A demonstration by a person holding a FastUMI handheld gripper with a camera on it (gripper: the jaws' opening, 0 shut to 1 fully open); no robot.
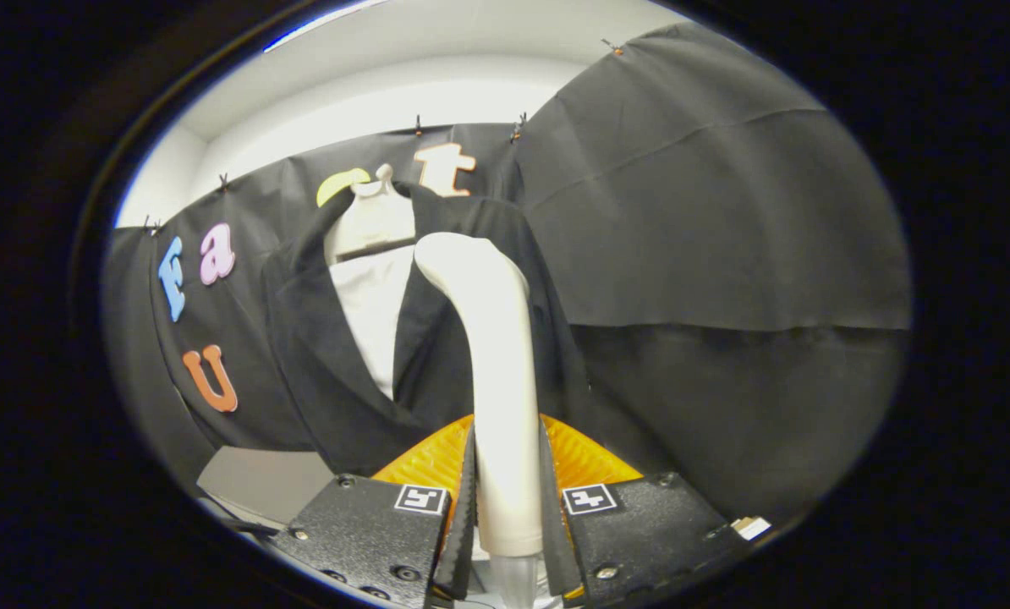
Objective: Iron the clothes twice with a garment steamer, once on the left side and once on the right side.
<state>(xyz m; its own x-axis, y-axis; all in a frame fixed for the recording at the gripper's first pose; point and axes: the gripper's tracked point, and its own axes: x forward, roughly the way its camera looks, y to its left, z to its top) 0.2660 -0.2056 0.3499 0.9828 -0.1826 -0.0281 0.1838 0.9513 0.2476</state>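
Gripper [507,499] closed on the garment steamer [492,372], both fingers pressed flat against the lower part of its handle, one on each side, ribbed pads touching the smooth plastic. Steamer pale and glossy, held upright between the fingers: a round tapering stem, bent at the top into a rounded head turned toward the clothes. Just beyond the fingers, a ridged orange panel [425,461] showing on either side of the stem. Behind the steamer, close to its head, a dark matte jacket [319,355] with wide lapels, hanging open over a white shirt [374,313] on a pale hanger form [374,222]. Low beside the jacket, a flat grey surface [260,482]. Farthest back, black cloth wall [708,220], creased and clipped along its top edge.
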